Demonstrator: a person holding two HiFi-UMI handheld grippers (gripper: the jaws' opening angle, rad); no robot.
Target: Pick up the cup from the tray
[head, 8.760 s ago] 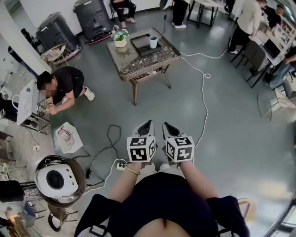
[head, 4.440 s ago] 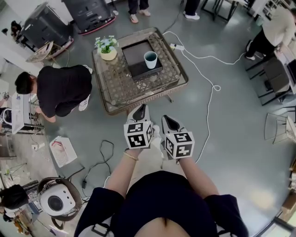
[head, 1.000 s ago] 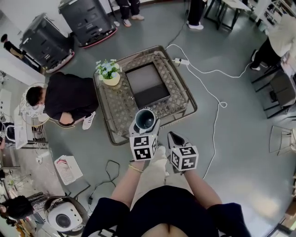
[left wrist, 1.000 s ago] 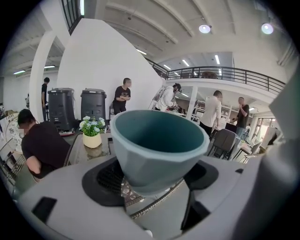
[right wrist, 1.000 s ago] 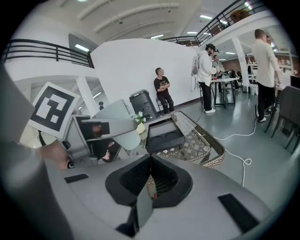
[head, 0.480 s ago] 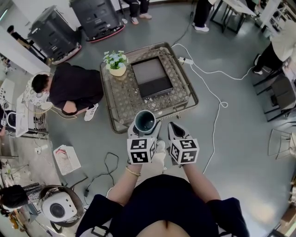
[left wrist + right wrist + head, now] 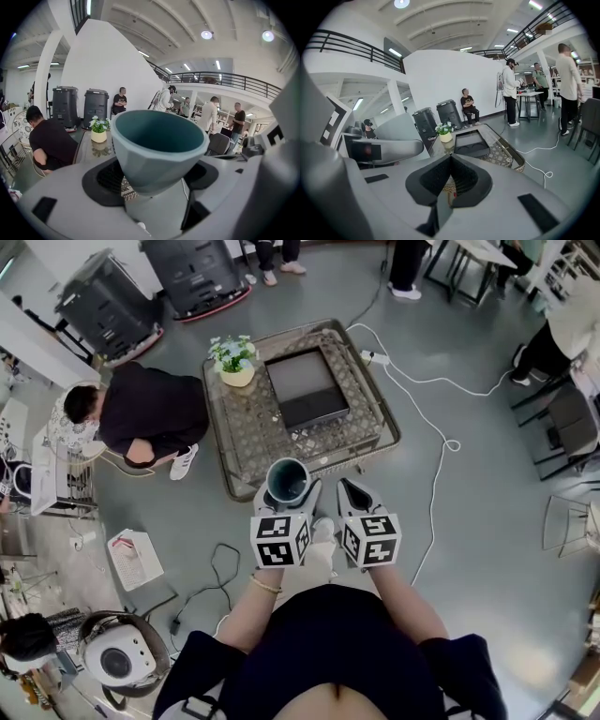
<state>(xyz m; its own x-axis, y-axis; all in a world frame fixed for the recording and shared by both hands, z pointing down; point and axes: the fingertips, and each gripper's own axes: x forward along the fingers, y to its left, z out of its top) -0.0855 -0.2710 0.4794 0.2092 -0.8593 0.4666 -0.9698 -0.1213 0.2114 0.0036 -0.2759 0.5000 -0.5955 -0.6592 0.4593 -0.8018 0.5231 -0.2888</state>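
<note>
Pale grey-blue cup (image 7: 287,482) with teal inside; black tray (image 7: 307,390); brown woven table (image 7: 242,435); grey floor (image 7: 487,521).

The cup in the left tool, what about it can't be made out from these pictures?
- Base of the cup: left gripper view, sunk between the pads of the left tool; head view, under its own rim.
- Inside bottom: left gripper view, blocked by the near rim; head view, too small and dark.
- Any contents: cannot tell, for the same reasons.
</note>
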